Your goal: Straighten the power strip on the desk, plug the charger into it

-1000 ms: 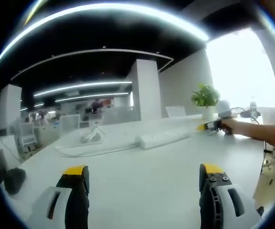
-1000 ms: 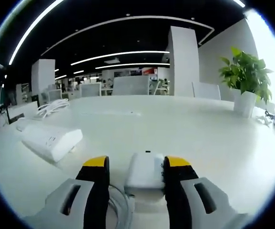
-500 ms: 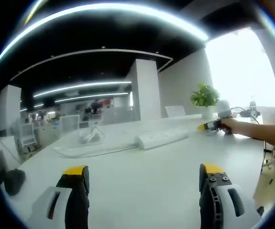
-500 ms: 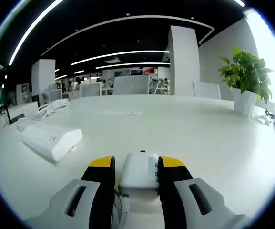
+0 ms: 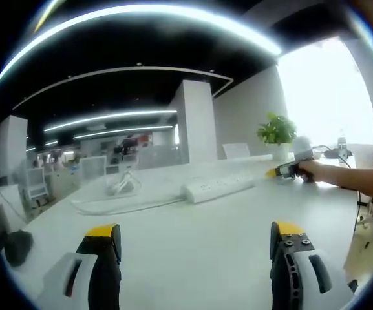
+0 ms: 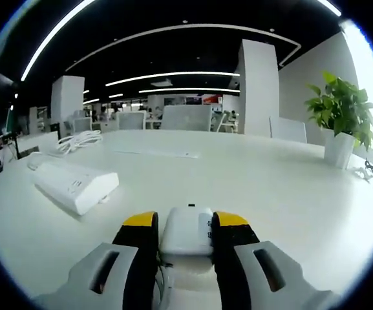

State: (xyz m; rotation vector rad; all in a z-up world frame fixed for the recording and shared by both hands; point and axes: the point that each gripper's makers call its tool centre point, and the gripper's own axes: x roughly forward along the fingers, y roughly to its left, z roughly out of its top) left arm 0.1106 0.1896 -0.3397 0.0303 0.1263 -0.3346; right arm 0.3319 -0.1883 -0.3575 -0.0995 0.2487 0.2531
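Right gripper view: charger lower half hidden between the jaws, its cable cut off at the bottom edge. Power strip sockets too blurred to count; far end of its cord lost among a cable bundle. Left gripper view: dark object at bench edge, too blurred to identify; person's forearm cut off by the right edge.

The bench looks smooth and slightly glossy white, the charger and the power strip seem smooth white plastic, and the fingers look matt black with yellow tips.
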